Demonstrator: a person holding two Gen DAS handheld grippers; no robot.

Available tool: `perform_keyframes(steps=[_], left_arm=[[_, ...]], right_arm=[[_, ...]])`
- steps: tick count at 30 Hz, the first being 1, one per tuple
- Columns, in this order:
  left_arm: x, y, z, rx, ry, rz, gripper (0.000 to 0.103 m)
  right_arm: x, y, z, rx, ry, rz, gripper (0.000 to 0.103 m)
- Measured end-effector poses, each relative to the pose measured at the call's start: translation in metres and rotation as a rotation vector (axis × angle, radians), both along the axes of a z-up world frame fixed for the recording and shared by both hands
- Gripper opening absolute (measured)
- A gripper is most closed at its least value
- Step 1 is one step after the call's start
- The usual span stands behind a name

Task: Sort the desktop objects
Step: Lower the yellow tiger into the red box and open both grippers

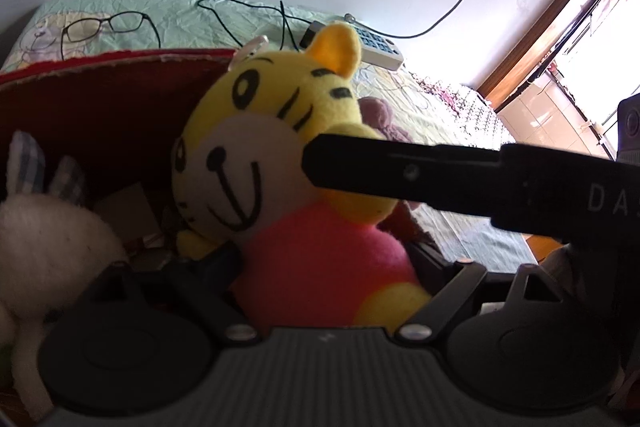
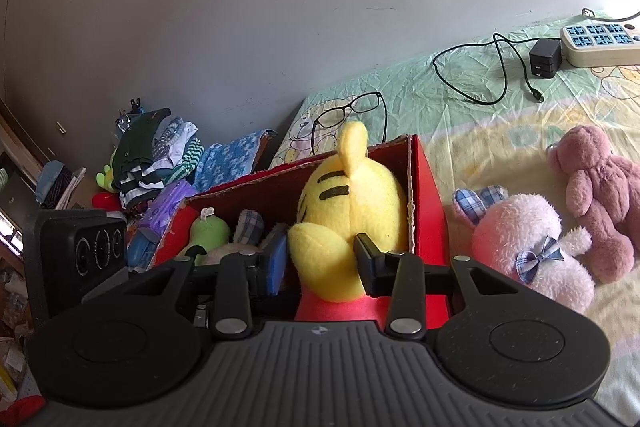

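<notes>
A yellow tiger plush [image 1: 264,131] with a pink body is held over the open red box [image 1: 100,99]. My left gripper [image 1: 320,259] is shut on its pink body. My right gripper [image 2: 320,259] is shut on the same tiger plush [image 2: 348,203] from behind, at its arm; one of its black fingers [image 1: 400,167] crosses the left wrist view at the tiger's cheek. The red box [image 2: 428,187] holds a white rabbit plush [image 1: 48,239], a green plush [image 2: 208,231] and a checked-ear plush [image 2: 248,227].
On the bedsheet lie a pink rabbit plush [image 2: 528,247], a mauve bear plush [image 2: 600,195], black glasses [image 2: 348,111], a charger with cable [image 2: 544,59] and a power strip [image 2: 600,43]. Folded clothes [image 2: 160,155] are piled at the left. A window [image 1: 592,27] is far right.
</notes>
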State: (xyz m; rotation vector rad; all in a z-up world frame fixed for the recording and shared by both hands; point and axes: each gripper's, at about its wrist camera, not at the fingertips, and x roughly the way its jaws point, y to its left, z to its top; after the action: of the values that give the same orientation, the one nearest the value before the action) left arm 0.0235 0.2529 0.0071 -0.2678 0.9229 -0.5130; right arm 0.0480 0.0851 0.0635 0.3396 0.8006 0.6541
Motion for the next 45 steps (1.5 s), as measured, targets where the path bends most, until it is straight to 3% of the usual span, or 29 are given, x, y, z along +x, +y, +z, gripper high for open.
perform_keyframes(steps=[9, 21, 34, 45], left_arm=[[-0.004, -0.002, 0.005, 0.031, -0.015, -0.006, 0.088], [-0.034, 0.016, 0.028, -0.014, -0.058, -0.016, 0.088], [-0.03, 0.001, 0.013, -0.023, -0.011, -0.02, 0.088], [-0.036, 0.009, 0.026, 0.026, -0.001, 0.068, 0.088]], right_arm=[[0.001, -0.004, -0.002, 0.004, 0.01, -0.023, 0.04], [-0.002, -0.019, 0.001, 0.006, 0.001, -0.061, 0.041], [-0.007, -0.029, 0.002, 0.034, 0.004, -0.072, 0.041], [-0.026, -0.059, 0.003, 0.058, -0.003, -0.15, 0.041]])
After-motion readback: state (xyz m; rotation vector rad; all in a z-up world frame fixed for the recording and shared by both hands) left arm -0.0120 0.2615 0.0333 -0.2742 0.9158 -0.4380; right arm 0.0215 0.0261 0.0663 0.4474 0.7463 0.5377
